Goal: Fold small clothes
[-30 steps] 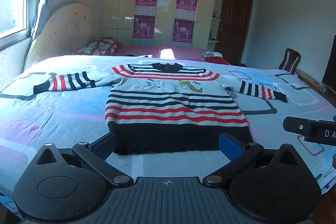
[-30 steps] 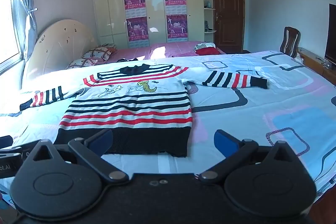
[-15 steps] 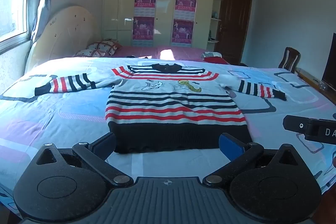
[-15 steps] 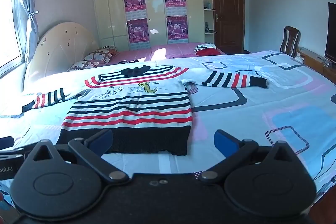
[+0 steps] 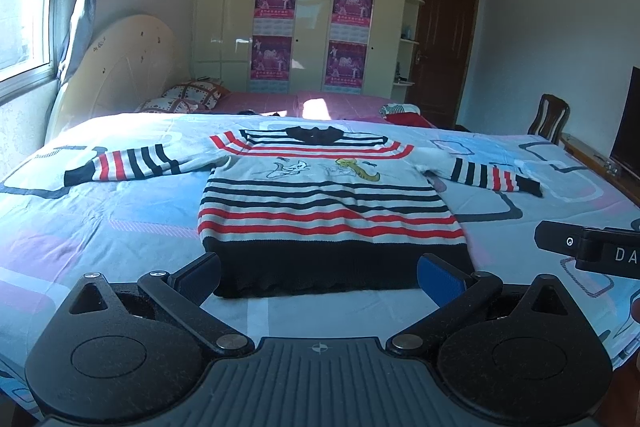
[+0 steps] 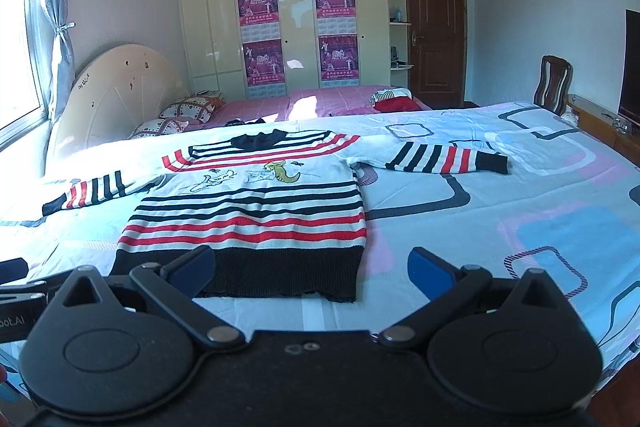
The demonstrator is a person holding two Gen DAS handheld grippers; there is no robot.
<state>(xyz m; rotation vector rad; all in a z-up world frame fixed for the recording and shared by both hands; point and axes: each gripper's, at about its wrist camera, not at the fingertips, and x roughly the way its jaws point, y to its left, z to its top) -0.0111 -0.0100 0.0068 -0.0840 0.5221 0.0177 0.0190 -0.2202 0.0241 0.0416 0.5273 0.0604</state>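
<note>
Left sleeve (image 5: 120, 165) of the striped sweater (image 5: 324, 203) lies stretched out flat toward the window side of the bed (image 5: 100, 235), cuff well clear of the body panel; judged laid out that way so it can be taken alone and brought across. Sweater body sits front up, collar (image 5: 314, 134) far, black hem (image 5: 340, 273) near, smooth and square to the bed edge, which gives both tools a straight run at the hem corners. Left hand-held gripper (image 5: 318, 275) hangs above the near bed edge just short of the hem, fingers spread wide, nothing between them; its span brackets nearly the whole hem, so it reads as lined up on the garment's middle, not yet committed to a corner. Right hand-held gripper (image 6: 310, 271), seen from its own camera, hangs beside it, also spread and empty, offset toward the right hem corner (image 6: 352, 291); its left finger (image 6: 190, 267) overlaps the hem in view, though contact cannot be judged. Right sleeve (image 6: 436, 159) lies extended toward the chair (image 6: 554, 79) side, mirror of the other. Folding looks not yet begun; likely first grasp is a sleeve or a hem corner. Knit is limp and may drag on the printed bed cover (image 6: 540, 211).
</note>
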